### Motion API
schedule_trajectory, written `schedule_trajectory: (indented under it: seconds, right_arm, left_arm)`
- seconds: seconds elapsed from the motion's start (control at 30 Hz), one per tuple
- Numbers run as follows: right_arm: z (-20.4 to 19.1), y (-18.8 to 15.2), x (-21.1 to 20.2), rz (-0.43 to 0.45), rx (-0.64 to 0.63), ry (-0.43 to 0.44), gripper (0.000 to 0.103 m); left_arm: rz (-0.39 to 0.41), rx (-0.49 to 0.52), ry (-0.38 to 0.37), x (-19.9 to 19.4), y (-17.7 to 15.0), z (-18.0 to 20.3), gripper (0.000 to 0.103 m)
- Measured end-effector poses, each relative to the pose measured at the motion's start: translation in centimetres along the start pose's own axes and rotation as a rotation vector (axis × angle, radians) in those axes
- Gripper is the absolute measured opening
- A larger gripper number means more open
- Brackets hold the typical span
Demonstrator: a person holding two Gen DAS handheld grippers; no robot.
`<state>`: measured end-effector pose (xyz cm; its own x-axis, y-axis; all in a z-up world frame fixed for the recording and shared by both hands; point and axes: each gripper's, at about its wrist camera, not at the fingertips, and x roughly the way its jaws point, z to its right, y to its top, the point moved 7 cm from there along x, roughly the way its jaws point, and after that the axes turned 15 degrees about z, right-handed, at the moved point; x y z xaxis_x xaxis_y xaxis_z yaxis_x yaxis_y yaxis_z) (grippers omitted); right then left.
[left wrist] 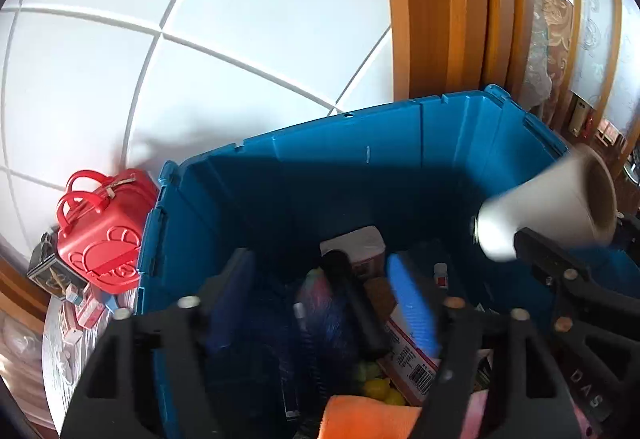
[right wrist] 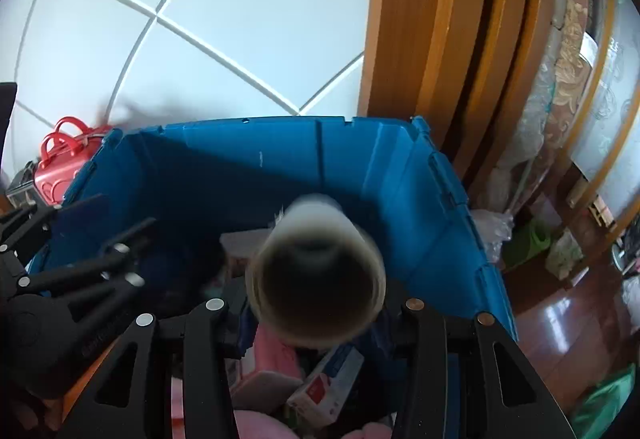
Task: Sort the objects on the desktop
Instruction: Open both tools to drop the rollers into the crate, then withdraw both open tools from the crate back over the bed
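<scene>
Both hand-held grippers hang over a deep blue plastic bin [left wrist: 360,167], angled down into it.

The left hand-held gripper [left wrist: 320,303] is open w/ nothing between its blue-padded fingers [left wrist: 412,303]. Beneath it, in the bin: a black cylindrical object [left wrist: 352,303], an orange cloth [left wrist: 368,417], small yellow-green items [left wrist: 378,383], a white-and-red carton w/ a barcode [left wrist: 408,355] and a white box [left wrist: 358,245] by the far wall.

The right hand-held gripper [right wrist: 316,319] is clamped on a white paper cup [right wrist: 316,275], held above the bin's contents w/ its dark open mouth turned back toward the camera. The cup is blurred. From the left wrist view, the same cup [left wrist: 544,211] shows at the right, lying roughly sideways in the black jaws, over the bin's right side. Below it: a pink soft item [right wrist: 268,363] and a white carton w/ a red label [right wrist: 328,387].

Outside the bin on the left, a red plastic case w/ two loop handles [left wrist: 104,231] sits just beside its wall, w/ small boxes [left wrist: 80,311] near it, probably on a patterned tabletop, though the edge of the view is distorted. Behind: a white tiled wall [left wrist: 200,19] and an orange-brown wooden frame [left wrist: 440,7].
</scene>
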<state>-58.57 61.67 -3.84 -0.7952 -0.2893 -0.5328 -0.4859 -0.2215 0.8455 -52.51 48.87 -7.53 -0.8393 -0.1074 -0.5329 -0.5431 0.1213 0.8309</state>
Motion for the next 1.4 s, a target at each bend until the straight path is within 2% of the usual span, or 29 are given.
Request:
schedule_trajectory:
  seconds: [0.03, 0.17, 0.3, 0.37, 0.43, 0.53, 0.6, 0.7, 0.77, 0.9, 1.0, 1.1, 1.4]
  right_arm:
    - [-0.2, -0.1, 0.0, -0.002, -0.013, 0.001, 0.045]
    - [-0.1, -0.1, 0.1, 0.001, -0.013, -0.002, 0.045]
    - [-0.3, 0.1, -0.2, 0.017, -0.03, -0.019, 0.047]
    - [-0.3, 0.2, -0.4, 0.029, -0.041, -0.037, 0.052]
    - [0.1, 0.4, -0.7, 0.048, -0.044, -0.059, 0.068]
    - [0.8, 0.9, -1.4, 0.069, -0.023, -0.063, 0.082]
    - [1.0, 1.3, -1.9, 0.086, -0.011, -0.061, 0.086]
    - [0.9, 2.2, -3.3, 0.12, -0.009, -0.053, 0.095]
    - [0.5, 2.8, -4.6, 0.144, -0.006, -0.032, 0.101]
    - [-0.9, 3.9, -7.1, 0.183, -0.023, -0.013, 0.103]
    - [-2.4, 4.5, -9.1, 0.201, -0.018, 0.029, 0.103]
    - [-4.6, 5.2, -11.1, 0.219, -0.032, 0.058, 0.103]
    - [-15.1, 7.8, -17.9, 0.294, -0.075, 0.174, 0.103]
  left_arm:
    - [0.005, 0.014, 0.013, -0.1, 0.0, 0.1, 0.073]
    - [-0.02, -0.014, -0.022, 0.4, -0.2, 0.0, 0.073]
    - [-0.024, -0.023, -0.024, 0.5, -0.4, -0.1, 0.073]
    - [-0.025, -0.04, -0.029, 0.5, -0.4, -0.2, 0.073]
    - [-0.026, -0.065, -0.037, 0.3, -0.3, -0.5, 0.073]
    - [-0.041, -0.106, -0.056, -0.2, -0.2, -0.9, 0.074]
    - [-0.056, -0.124, -0.075, -0.9, -0.1, -1.2, 0.075]
    - [-0.052, -0.111, -0.064, -2.8, 0.2, -2.2, 0.076]
    - [-0.044, -0.103, -0.061, -4.7, 0.4, -3.2, 0.081]
    - [0.019, -0.083, -0.025, -9.0, 0.9, -6.2, 0.084]
    - [0.073, -0.105, -0.005, -12.6, 1.0, -9.2, 0.091]
    - [0.107, -0.137, 0.005, -15.4, 0.7, -12.1, 0.091]
    - [0.177, -0.219, 0.122, -23.6, -2.6, -24.3, 0.091]
